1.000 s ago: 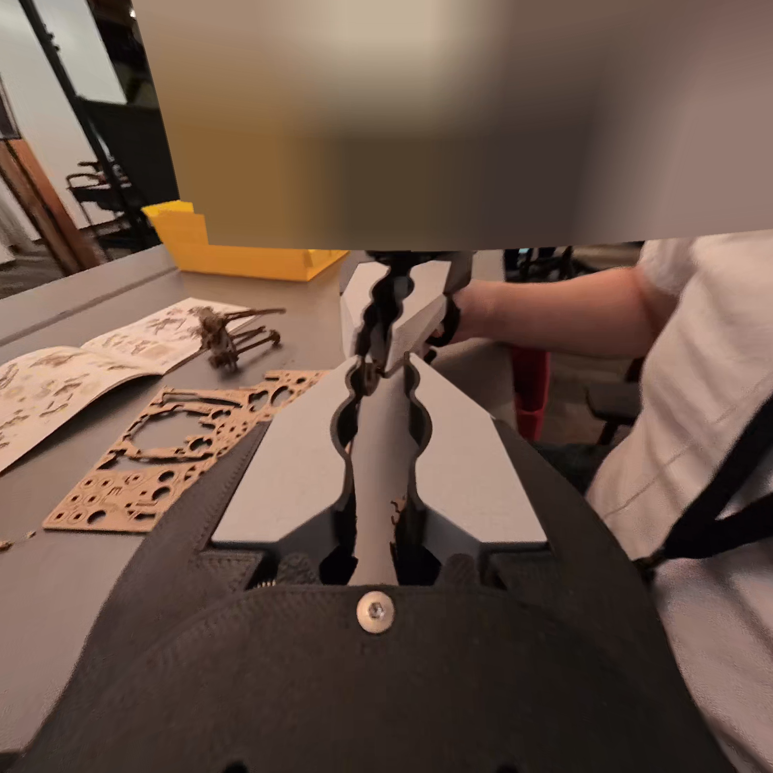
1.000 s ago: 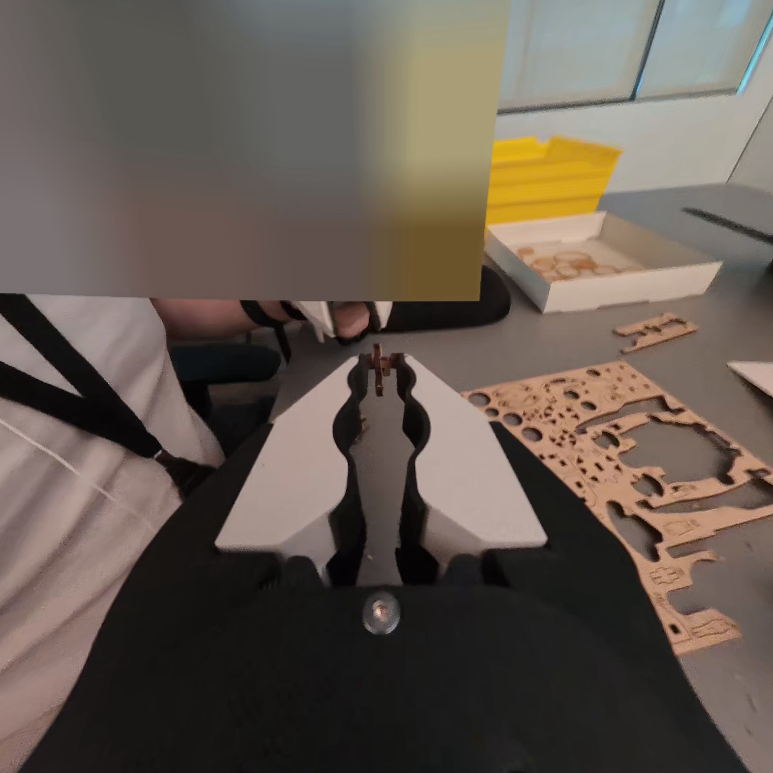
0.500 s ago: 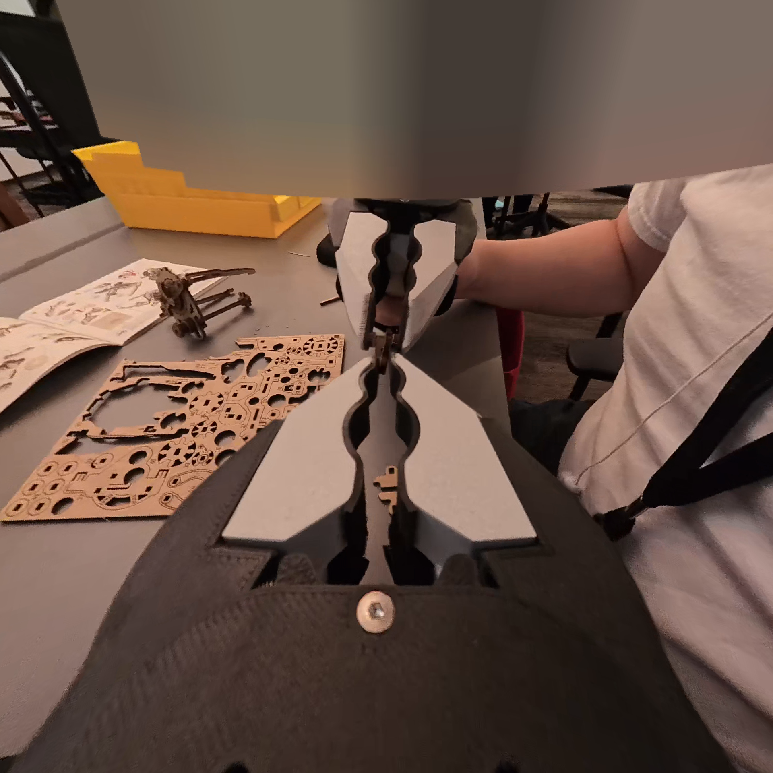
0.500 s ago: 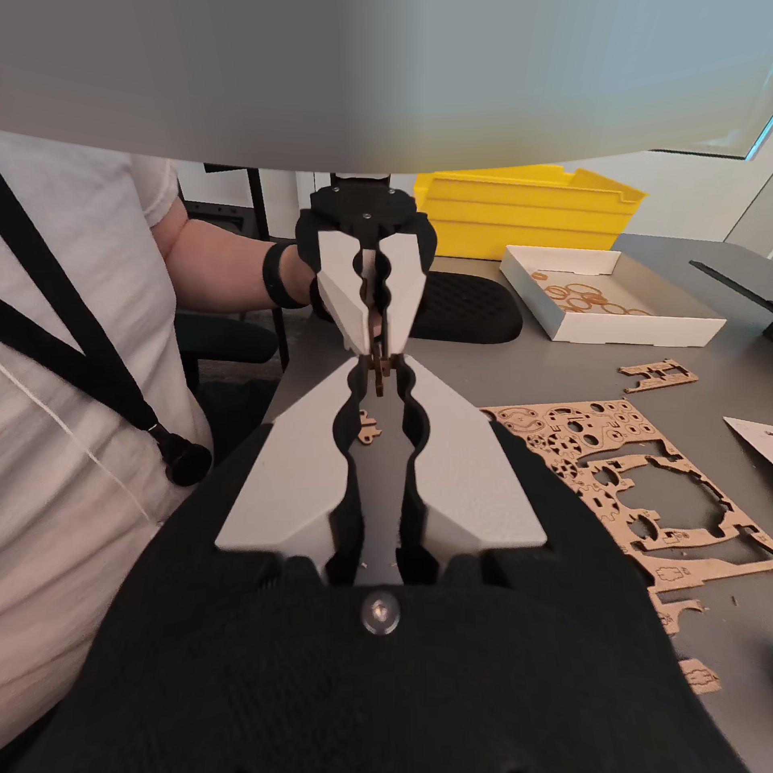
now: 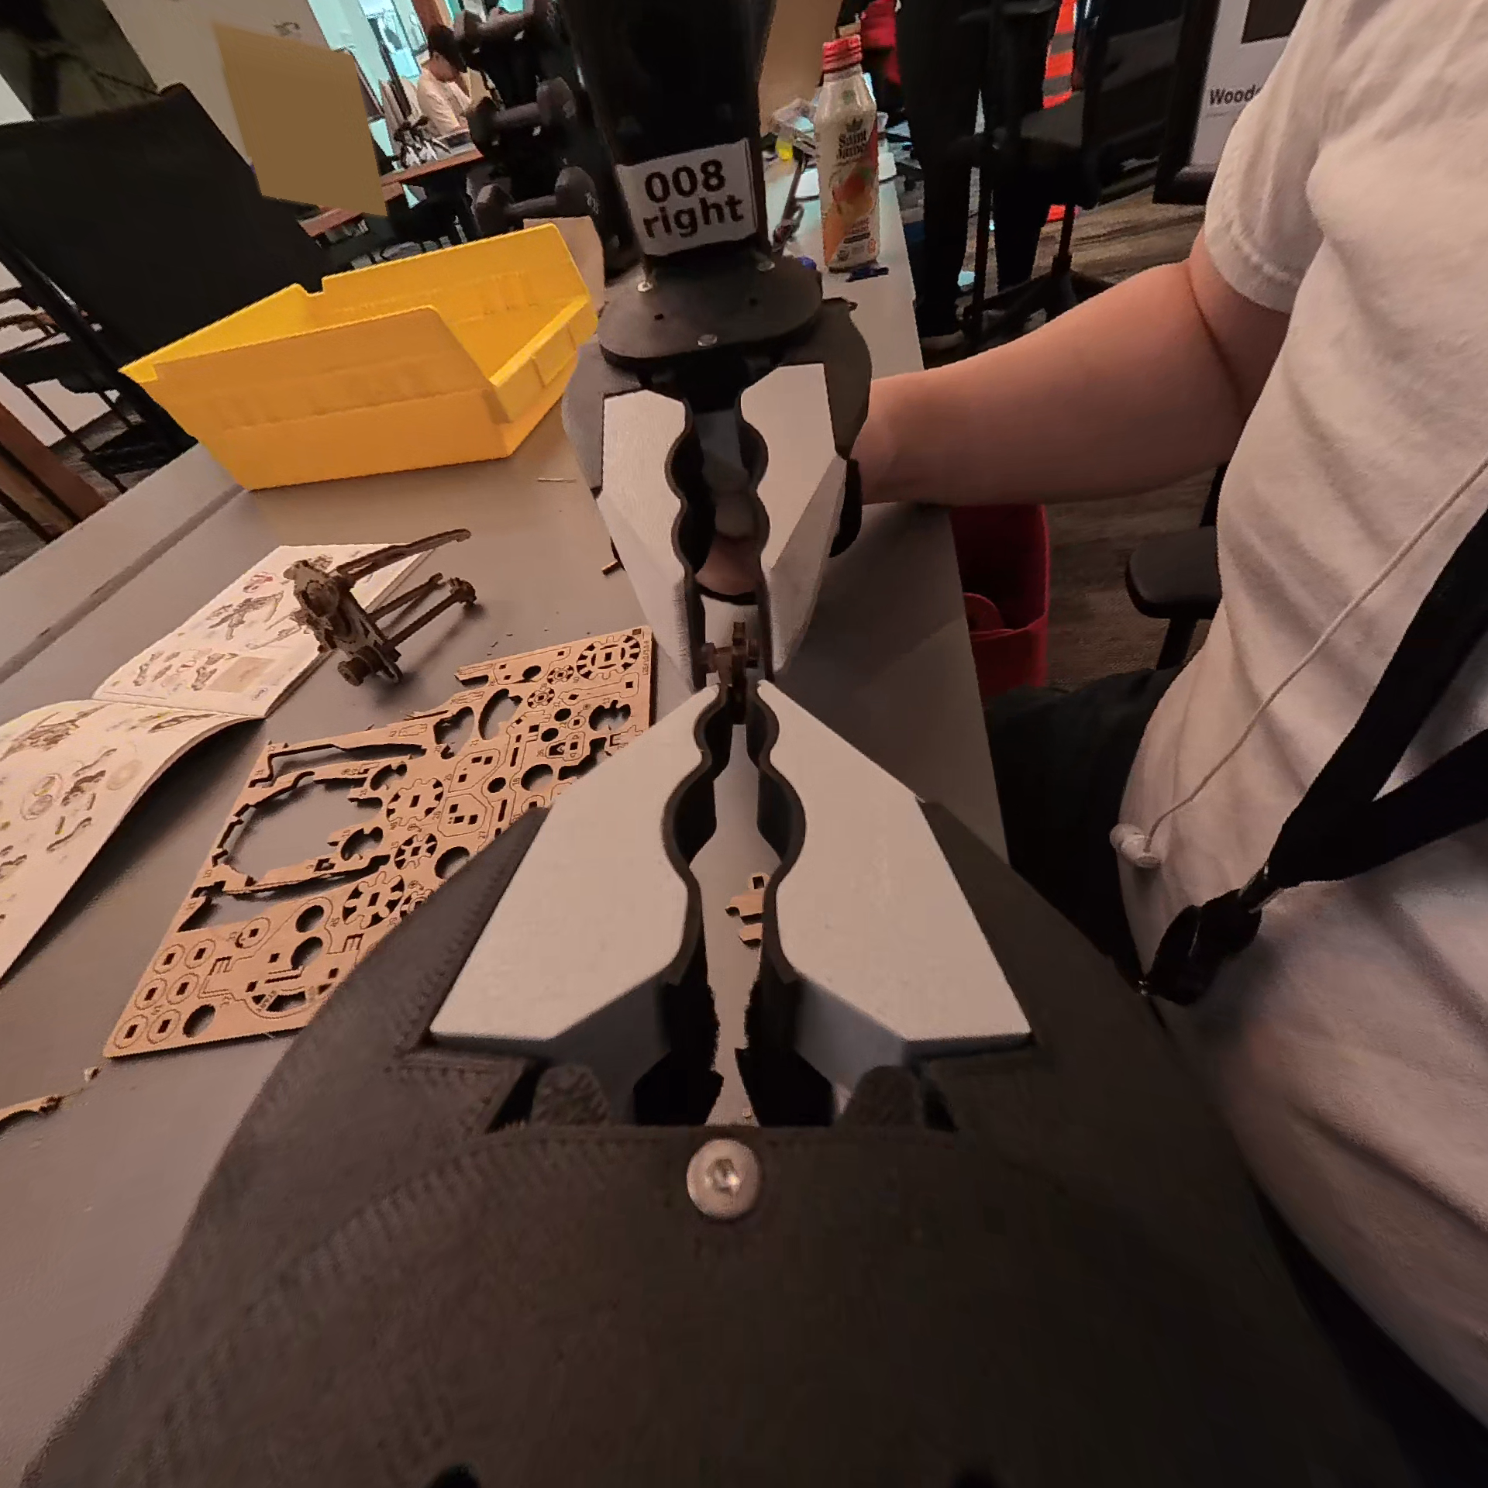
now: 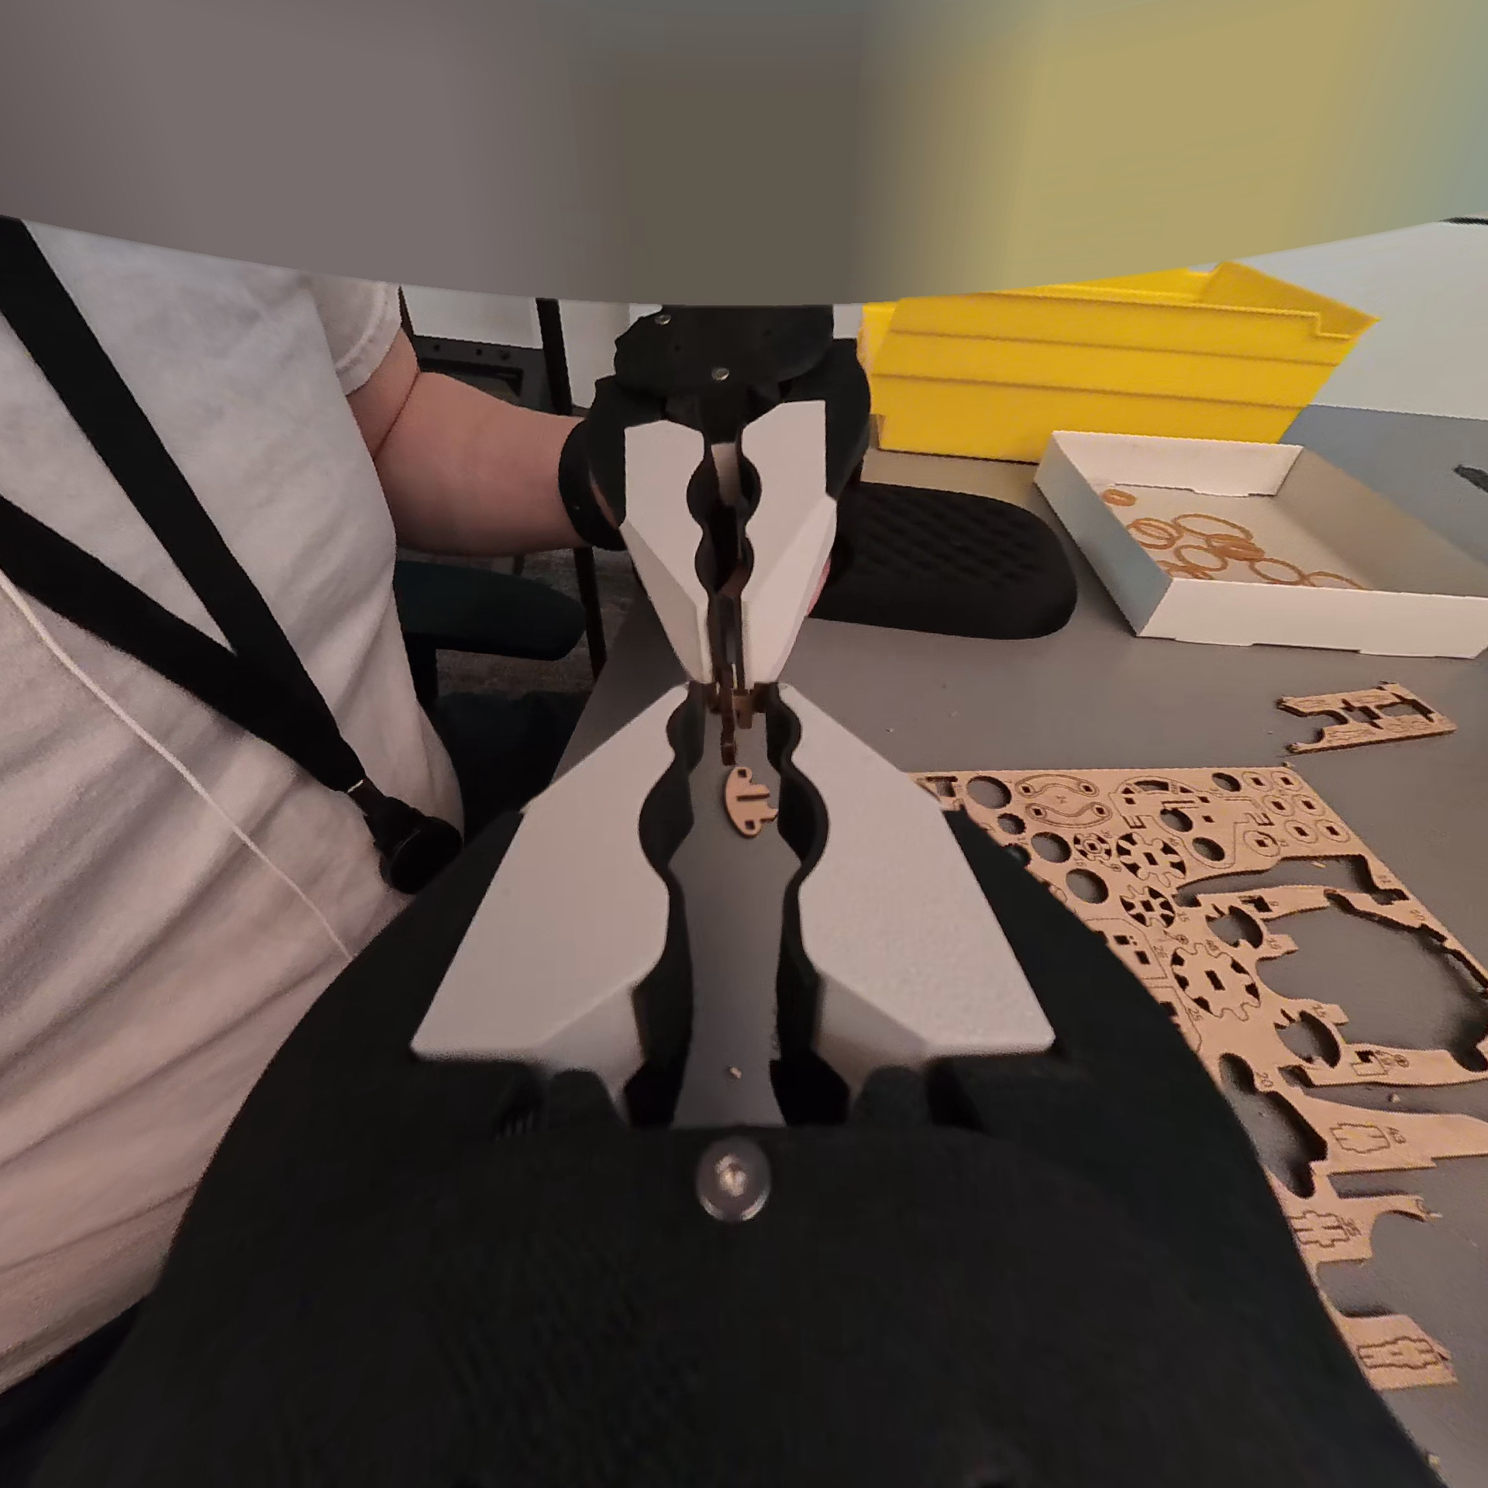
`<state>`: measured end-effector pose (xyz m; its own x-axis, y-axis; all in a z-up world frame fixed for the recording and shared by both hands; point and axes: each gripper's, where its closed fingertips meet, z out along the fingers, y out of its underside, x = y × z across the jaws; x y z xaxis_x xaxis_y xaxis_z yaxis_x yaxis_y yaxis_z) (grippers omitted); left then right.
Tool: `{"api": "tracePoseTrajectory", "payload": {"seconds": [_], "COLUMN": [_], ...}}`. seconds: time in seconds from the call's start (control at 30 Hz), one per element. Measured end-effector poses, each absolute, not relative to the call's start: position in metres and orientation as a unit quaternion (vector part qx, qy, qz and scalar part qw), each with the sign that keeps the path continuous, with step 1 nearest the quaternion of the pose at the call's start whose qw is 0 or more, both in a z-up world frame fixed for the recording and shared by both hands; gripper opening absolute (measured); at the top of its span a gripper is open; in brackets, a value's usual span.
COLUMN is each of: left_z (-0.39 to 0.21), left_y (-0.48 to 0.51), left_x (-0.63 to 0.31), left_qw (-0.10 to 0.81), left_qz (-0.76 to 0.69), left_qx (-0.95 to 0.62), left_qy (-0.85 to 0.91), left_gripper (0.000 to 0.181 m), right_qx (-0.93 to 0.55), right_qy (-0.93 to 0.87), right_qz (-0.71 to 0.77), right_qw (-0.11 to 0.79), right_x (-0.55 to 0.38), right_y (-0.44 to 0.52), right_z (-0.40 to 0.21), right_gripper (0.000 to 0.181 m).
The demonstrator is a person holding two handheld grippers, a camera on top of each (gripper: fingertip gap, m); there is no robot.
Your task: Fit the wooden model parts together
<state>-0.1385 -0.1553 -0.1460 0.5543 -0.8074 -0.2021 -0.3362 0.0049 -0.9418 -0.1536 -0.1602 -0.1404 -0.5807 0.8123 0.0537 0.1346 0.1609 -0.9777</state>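
Observation:
My left gripper (image 5: 731,699) is shut on a thin dark wooden part (image 5: 736,691). My right gripper (image 6: 731,699) is shut on a small notched wooden part (image 6: 731,713). The two grippers meet tip to tip above the table's near edge, and the two parts touch between the tips. The right gripper (image 5: 729,654) comes from above in the left wrist view, and the left gripper (image 6: 727,672) does so in the right wrist view. The joint itself is mostly hidden by the fingertips. A loose wooden piece (image 6: 749,801) lies on the table below.
A punched-out wooden sheet (image 5: 386,829) (image 6: 1208,926) lies on the grey table. A partly built dark model (image 5: 362,612) stands by an open booklet (image 5: 121,725). A yellow bin (image 5: 362,378), a white tray of rings (image 6: 1248,547) and a black pad (image 6: 942,564) stand behind. The person's torso is close. My two grippers' fingertips are within a few centimetres of each other. Left tips and right tips are each some 7 cm from the loose wooden piece (image 6: 749,801). Look for it in the left wrist view (image 5: 754,901) too.
The two grippers have straightened and lined up tip to tip, and the held parts have come together. Both views have shifted, showing more of the opposite gripper.

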Motion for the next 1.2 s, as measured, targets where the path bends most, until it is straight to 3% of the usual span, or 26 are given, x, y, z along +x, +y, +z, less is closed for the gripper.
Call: {"api": "tracePoseTrajectory", "payload": {"seconds": [0.97,1.1,1.2], "left_z": [-0.156,-0.152,-0.149], "left_y": [-0.157,-0.152,-0.149], "left_x": [-0.136,-0.138,-0.139], "left_qw": [0.551,0.541,0.536], "left_qz": [-0.161,-0.209,-0.230], "left_qx": [-0.679,-0.702,-0.711], "left_qy": [0.458,0.413,0.393], "left_gripper": [0.001,0.002,0.001], "right_qx": [-0.341,-0.385,-0.388], "right_qy": [-0.710,-0.674,-0.669], "right_qz": [0.533,0.584,0.585], "right_qw": [0.309,0.238,0.245], "right_x": [-0.151,-0.153,-0.155], "right_y": [-0.162,-0.157,-0.155], "right_z": [-0.151,-0.146,-0.144], "right_gripper": [0.012,0.013,0.013]}}
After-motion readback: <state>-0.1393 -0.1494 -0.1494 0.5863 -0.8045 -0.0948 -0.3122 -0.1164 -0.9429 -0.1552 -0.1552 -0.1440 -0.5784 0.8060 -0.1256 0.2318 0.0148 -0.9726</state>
